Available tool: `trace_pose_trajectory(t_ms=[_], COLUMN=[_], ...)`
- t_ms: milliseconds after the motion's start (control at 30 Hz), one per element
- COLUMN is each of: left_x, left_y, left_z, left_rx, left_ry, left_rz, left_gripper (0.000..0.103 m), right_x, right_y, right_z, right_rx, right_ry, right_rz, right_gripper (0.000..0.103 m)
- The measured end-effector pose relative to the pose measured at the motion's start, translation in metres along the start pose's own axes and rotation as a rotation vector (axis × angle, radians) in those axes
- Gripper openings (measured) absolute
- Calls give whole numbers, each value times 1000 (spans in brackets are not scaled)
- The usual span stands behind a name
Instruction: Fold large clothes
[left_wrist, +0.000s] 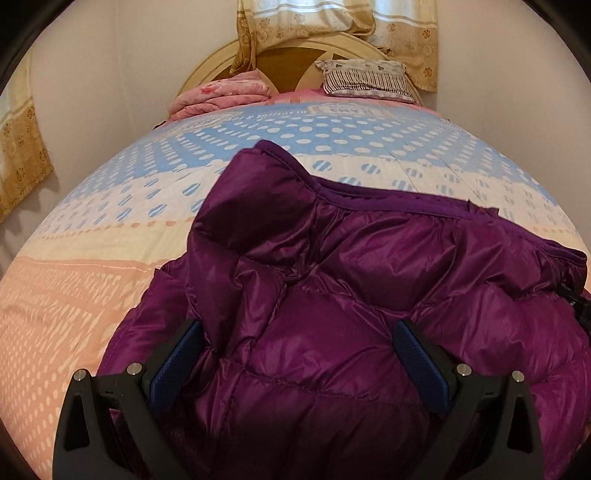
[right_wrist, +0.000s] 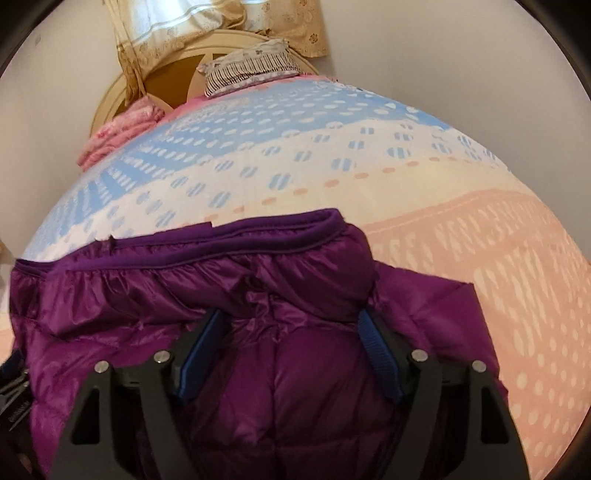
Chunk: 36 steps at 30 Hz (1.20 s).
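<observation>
Here | purple jacket bulging between both grippers' pads | left gripper, right gripper spread wide, unclamped

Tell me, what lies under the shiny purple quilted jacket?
The purple quilted jacket lies on a dotted bedspread of blue, cream and peach bands. The part of the bedspread beneath it is covered.

glossy purple jacket, blue, cream and peach dotted bedspread, pink blanket

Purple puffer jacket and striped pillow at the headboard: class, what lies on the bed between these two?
Only bare bedspread, dotted blue and cream, lies between the purple puffer jacket and the striped pillow. Both wrist views show this stretch.
</observation>
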<state>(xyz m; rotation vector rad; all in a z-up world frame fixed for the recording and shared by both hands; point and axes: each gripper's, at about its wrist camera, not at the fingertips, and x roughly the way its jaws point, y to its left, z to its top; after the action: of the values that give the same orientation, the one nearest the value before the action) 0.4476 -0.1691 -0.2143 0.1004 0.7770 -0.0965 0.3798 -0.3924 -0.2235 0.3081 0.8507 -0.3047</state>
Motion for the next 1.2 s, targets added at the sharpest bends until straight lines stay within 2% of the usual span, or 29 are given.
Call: trace_pose_trajectory(t_ms=[167,267,333,400,467,567,700,833,967,1000,1033,1100,1133,1200], left_x=[-14,-58,-79,-80,-66,-50,-47,-47,-52,-54,-55,-59,-62,-64], left_y=[13,44,73,96,121,140,139,132,122,121,121,124,126,127], left_z=[2,-3,-10,-16,-29,-51,-66,-71,-73,-73,-74,-75,-77,-78], left_rx=[1,-19,-36,-49,-100,-179,-219,-219,-203,-199,-198,-206,-213,-206], left_ry=[17,-86,-142,-104,-9,72,75,85,63,57,53,47,42,33], left_rz=[-7,-12,40,63,43,13,-36,-126,-193,-210,-224,-228,-238,-242], left_gripper=[102,102,102,102,102,102,101,79,51,37,30,24,21,20], right_x=[-5,-29,-51,-75,-94,-94,-67,-55,-47,-47,-48,-54,-62,-85], right_y=[1,6,15,37,64,92,96,106,106,106,106,106,104,96], right_z=[-2,-5,-12,-24,-40,-59,-73,-80,-78,-78,-78,-72,-68,-51], right_rx=[-12,-19,-26,-71,-145,-246,-255,-332,-350,-354,-357,-369,-364,-282], right_ry=[11,-29,-67,-95,-138,-157,-104,-83,-51,-50,-47,-16,-14,-92], right_rz=[-6,-4,33,96,132,100,57,-1,-11,-13,-10,23,52,80], right_gripper=[81,80,81,82,86,89,89,92,93,93,93,92,87,86])
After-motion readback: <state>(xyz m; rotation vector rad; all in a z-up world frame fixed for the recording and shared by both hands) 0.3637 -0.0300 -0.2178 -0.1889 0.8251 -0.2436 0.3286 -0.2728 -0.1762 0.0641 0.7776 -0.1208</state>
